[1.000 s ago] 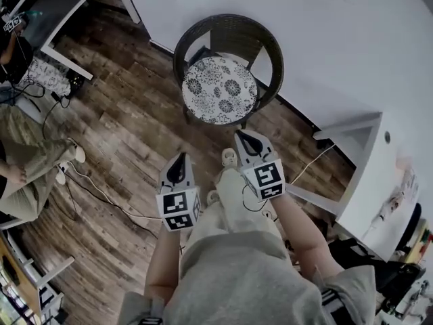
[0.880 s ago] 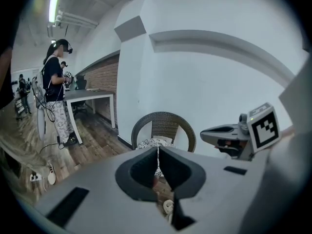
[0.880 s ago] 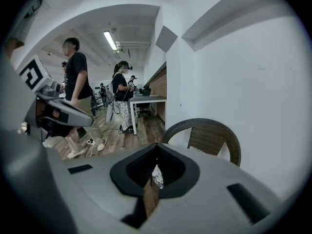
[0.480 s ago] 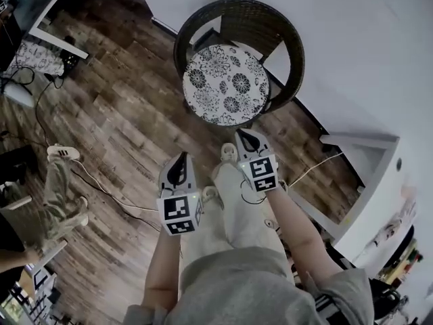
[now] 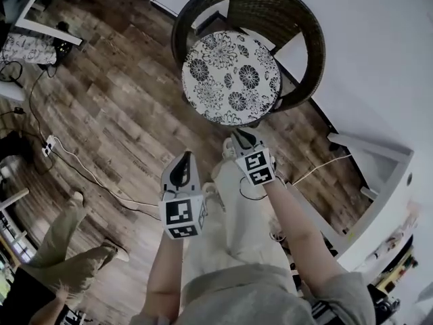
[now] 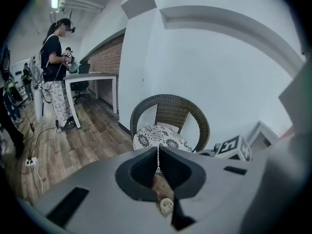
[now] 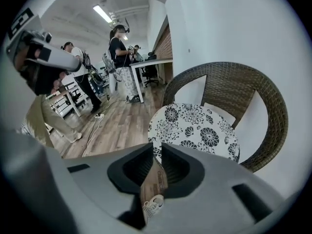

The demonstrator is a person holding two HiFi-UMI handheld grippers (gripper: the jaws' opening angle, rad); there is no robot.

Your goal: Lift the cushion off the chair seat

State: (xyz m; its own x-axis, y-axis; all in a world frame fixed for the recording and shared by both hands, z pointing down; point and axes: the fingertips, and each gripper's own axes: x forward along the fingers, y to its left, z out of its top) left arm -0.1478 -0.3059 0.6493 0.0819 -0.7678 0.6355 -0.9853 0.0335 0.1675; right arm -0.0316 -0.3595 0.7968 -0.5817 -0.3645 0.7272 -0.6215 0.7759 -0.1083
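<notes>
While on wicker chair (image 5: 308,42), round floral cushion (image 5: 230,78).

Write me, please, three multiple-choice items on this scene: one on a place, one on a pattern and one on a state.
1. Where does the cushion lie?
A. on the floor
B. on the seat of the wicker chair
C. on a desk

2. What does the cushion's cover show?
A. plain grey
B. stripes
C. dark flowers on white

3. How is the left gripper?
A. shut and empty, short of the chair
B. clamped on the cushion
C. gripping the chair's back

Key:
1 B, the head view shows it filling the seat.
2 C, the flowers show in all three views.
3 A, its jaws meet with nothing between them, and the chair stands ahead of it.
</notes>
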